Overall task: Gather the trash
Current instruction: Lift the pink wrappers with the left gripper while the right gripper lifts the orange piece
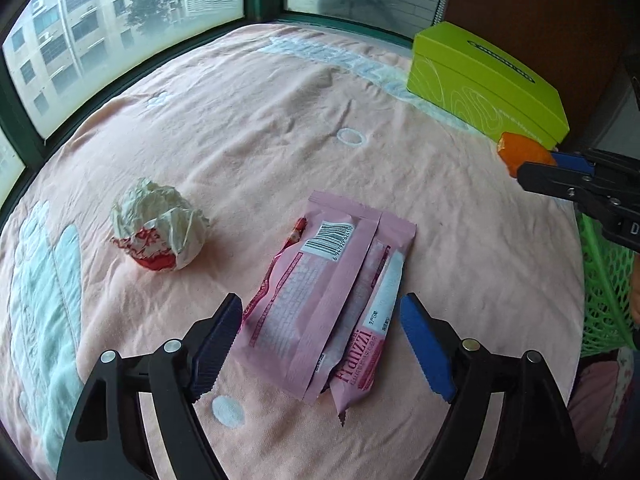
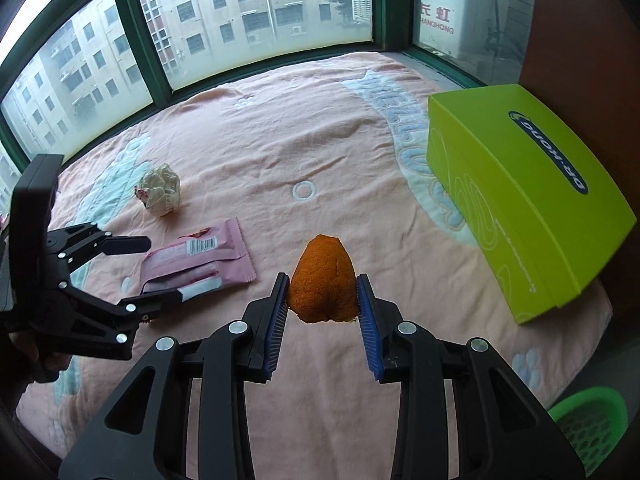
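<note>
Your right gripper (image 2: 322,296) pinches the orange peel (image 2: 323,280) between its jaws, due for the green basket (image 2: 592,420), while your left gripper (image 1: 316,344) jaws, spread, straddle the pink wrapper (image 1: 328,300), needing closure.

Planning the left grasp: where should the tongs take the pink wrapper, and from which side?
Take the pink wrapper across its short width, near the end closest to the left tongs, coming from above. It lies flat on the towel, long axis roughly in line with the open jaws, which already straddle it. The flat film probably needs the tips pressed into the cloth to pinch it.
</note>
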`<state>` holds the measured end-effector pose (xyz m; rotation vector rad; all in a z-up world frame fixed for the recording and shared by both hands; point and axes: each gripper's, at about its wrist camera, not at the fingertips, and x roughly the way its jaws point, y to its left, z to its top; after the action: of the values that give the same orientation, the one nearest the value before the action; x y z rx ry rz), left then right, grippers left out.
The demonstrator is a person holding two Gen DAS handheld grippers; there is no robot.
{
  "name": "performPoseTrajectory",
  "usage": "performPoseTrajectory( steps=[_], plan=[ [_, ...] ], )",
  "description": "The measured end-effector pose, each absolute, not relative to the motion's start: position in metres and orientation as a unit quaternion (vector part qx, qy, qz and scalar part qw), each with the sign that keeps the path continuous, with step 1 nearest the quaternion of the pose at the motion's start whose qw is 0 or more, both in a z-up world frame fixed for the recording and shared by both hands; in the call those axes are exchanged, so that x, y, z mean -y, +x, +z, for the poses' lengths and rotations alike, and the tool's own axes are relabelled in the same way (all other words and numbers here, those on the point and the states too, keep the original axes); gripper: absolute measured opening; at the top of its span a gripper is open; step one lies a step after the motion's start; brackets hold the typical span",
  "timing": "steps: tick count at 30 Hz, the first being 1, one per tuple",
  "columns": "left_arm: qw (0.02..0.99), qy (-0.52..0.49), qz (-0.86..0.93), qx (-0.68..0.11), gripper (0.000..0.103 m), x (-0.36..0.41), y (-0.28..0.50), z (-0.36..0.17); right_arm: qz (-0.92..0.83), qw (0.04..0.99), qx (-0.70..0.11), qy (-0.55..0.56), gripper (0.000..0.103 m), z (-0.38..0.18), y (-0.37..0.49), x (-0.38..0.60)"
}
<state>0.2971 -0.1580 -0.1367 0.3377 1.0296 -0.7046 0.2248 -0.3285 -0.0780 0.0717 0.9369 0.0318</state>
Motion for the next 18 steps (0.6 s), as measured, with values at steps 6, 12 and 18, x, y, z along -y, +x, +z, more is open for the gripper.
performPoseTrajectory(
  steps=[6, 12, 18],
  plan=[
    [0.789, 0.186, -0.332, -0.482, 0.089, 0.167, 0.303, -0.146, 0.016, 0.891, -0.452, 0.047, 0.034, -0.078, 0.215, 0.332],
    [0.786, 0.195, -0.325, -0.489, 0.073, 0.169, 0.305, -0.155, 0.016, 0.891, -0.451, 0.049, 0.034, -0.079, 0.207, 0.332],
    [0.798, 0.188, -0.318, -0.477, 0.049, 0.164, 0.294, -0.145, 0.012, 0.895, -0.442, 0.053, 0.034, -0.072, 0.19, 0.333]
  ],
)
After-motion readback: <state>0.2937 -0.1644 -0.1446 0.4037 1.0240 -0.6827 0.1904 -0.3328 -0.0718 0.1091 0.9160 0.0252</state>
